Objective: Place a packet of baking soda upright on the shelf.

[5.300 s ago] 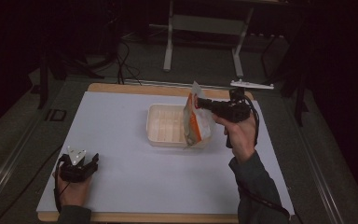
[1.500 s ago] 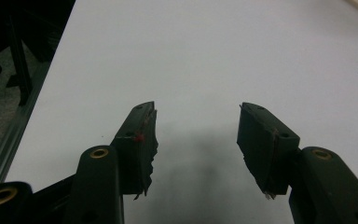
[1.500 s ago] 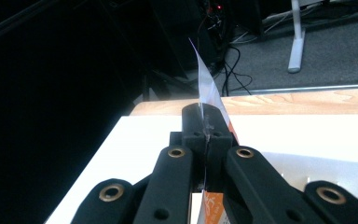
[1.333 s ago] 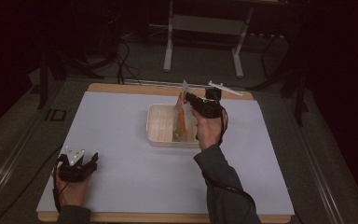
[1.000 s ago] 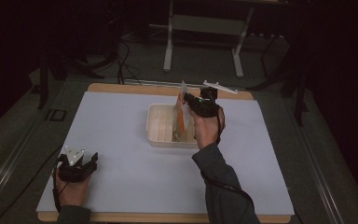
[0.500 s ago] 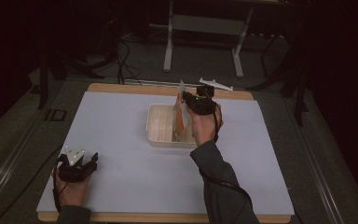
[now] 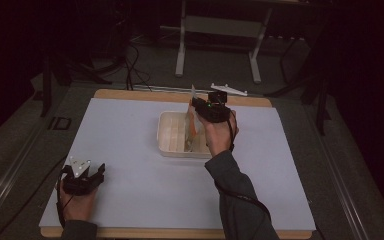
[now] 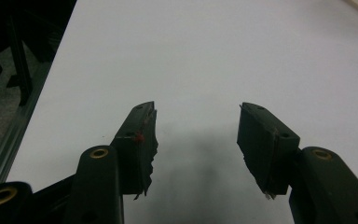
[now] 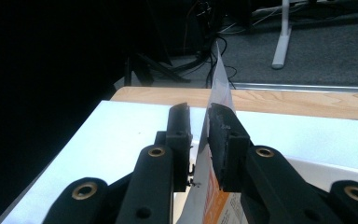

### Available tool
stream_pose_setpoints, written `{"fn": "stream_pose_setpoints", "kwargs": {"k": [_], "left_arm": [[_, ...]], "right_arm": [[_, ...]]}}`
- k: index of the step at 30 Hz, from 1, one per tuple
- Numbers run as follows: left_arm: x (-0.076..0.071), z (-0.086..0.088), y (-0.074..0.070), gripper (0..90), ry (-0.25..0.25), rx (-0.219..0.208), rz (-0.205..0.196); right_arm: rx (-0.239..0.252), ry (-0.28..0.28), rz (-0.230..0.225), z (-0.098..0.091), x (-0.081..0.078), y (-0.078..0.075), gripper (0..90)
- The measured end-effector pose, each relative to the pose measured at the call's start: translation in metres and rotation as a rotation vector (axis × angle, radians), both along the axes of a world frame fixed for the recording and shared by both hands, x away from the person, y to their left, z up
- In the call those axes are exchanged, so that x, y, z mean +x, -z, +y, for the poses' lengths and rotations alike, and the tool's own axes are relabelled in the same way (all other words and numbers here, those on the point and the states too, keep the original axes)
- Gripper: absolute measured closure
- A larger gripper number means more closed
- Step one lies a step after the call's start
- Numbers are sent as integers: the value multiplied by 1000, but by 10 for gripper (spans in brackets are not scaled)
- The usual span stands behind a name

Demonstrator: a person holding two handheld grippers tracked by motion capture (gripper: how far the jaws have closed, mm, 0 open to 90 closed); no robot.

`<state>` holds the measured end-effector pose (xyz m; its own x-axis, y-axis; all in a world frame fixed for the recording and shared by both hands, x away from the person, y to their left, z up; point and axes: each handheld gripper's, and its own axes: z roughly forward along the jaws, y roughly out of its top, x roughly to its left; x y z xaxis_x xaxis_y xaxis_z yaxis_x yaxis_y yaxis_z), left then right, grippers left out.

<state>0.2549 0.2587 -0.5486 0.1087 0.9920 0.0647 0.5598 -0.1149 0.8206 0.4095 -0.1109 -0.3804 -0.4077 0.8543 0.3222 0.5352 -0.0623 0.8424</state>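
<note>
While the left gripper (image 7: 96,174) rests at the near left corner of the white table mat (image 7: 130,200), its jaws stand well apart over bare surface in the left gripper view, holding and touching nothing. Further in, at the middle of the mat, stands the shallow white tray (image 7: 170,145), and the orange-and-white packet (image 7: 194,131) stands upright on edge along the tray's right side. The right gripper (image 7: 196,103) is at the packet's top edge, where it was already positioned a second ago, with the packet then carried from the right of the tray some seconds before that. What has just changed is the grip: the jaws have just been opening, and the right gripper view (image 9: 196,122) shows a narrow gap, with the packet's thin top flap (image 9: 220,88) rising between the jaws. The flap lies against the right-hand pad; the left-hand pad stands clear of it. In my judgement this is the release: the packet is delivered into the tray and the clamp is off. Whether the packet will stand unsupported cannot be determined; it may tip once the gripper is withdrawn. Beyond the mat lie the wooden table edge (image 7: 130,94) and floor cables.
</note>
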Motion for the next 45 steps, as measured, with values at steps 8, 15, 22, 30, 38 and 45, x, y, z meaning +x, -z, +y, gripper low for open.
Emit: {"fn": "stream_pose_setpoints", "kwargs": {"k": [8,15,22,30,38,45], "left_arm": [[0,0,0,466,-1,0,-2],[0,0,0,466,-2,0,-2],[0,0,0,465,-3,0,-3],[0,-1,0,466,-2,2,-3],[-1,-1,-1,466,-2,6,-3],[-1,-1,-1,466,-1,5,-6]], "right_arm": [[-7,-40,-21,-2,-6,-6,746],[-29,-71,-31,-6,-11,-10,731],[-75,-133,-26,-11,-19,-14,722],[-114,-204,-26,-17,-30,-17,705],[-151,-254,-27,-24,-44,-15,700],[-188,-276,-42,-31,-56,-15,697]]}}
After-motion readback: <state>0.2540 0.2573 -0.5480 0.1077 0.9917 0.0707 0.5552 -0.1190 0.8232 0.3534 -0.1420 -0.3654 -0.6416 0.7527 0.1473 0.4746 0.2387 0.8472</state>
